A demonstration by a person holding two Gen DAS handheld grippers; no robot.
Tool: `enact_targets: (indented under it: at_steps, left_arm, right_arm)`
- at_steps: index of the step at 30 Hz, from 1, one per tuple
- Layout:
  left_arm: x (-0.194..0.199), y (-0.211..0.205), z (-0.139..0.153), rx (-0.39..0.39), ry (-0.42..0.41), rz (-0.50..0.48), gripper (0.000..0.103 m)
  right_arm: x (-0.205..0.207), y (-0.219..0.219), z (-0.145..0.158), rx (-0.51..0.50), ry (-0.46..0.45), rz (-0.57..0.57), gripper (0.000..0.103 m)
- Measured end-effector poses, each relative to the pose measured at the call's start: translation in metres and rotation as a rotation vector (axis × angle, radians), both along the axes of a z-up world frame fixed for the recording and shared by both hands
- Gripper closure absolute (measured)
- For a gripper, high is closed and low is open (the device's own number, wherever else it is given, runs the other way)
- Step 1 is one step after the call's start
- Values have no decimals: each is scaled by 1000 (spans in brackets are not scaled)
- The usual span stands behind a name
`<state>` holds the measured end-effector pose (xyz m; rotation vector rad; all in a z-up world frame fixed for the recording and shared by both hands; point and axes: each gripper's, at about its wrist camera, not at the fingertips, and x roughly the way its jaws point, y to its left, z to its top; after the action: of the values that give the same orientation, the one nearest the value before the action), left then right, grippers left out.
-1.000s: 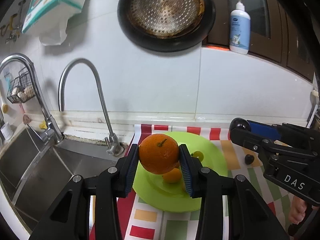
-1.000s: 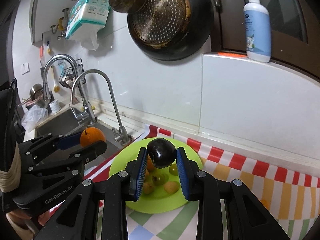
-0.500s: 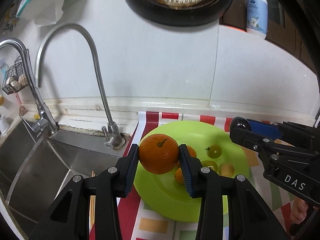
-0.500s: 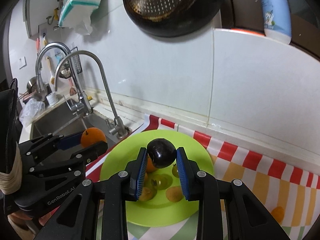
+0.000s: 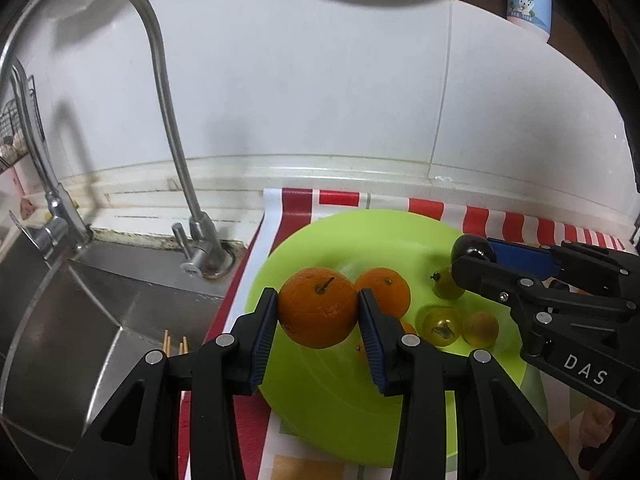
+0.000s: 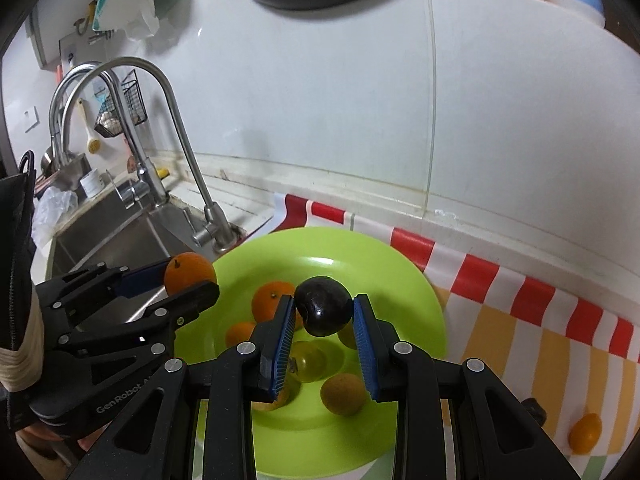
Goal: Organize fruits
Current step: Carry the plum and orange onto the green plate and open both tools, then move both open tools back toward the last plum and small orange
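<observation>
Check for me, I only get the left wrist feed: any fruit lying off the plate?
Observer: Yes. One small orange fruit lies on the striped cloth, to the right of the green plate.
Operator: Right gripper's grip on the dark fruit, square?
Observer: Looks so. The right gripper has the dark fruit centred between both blue pads, above the plate.
Operator: What's directly under it?
Observer: A yellow-green fruit and a yellowish one; the plate is bare further right.
</observation>
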<state>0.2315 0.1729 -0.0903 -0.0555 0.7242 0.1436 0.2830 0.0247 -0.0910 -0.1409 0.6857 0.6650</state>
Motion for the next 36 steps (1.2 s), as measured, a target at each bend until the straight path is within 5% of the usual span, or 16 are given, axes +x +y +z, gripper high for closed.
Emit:
enact_targets:
  at_steps: [9, 11, 36]
  left_arm:
    - [4, 1, -3, -11, 35, -6, 61]
    - [1, 0, 1, 4, 17, 0, 50]
    - [-65, -52, 84, 20, -155, -74, 48]
  right_arm:
    - [2, -1, -1, 5, 13, -20, 71]
    - [1, -3, 1, 12, 9, -27, 65]
    - [-64, -74, 67, 101, -99, -119, 64]
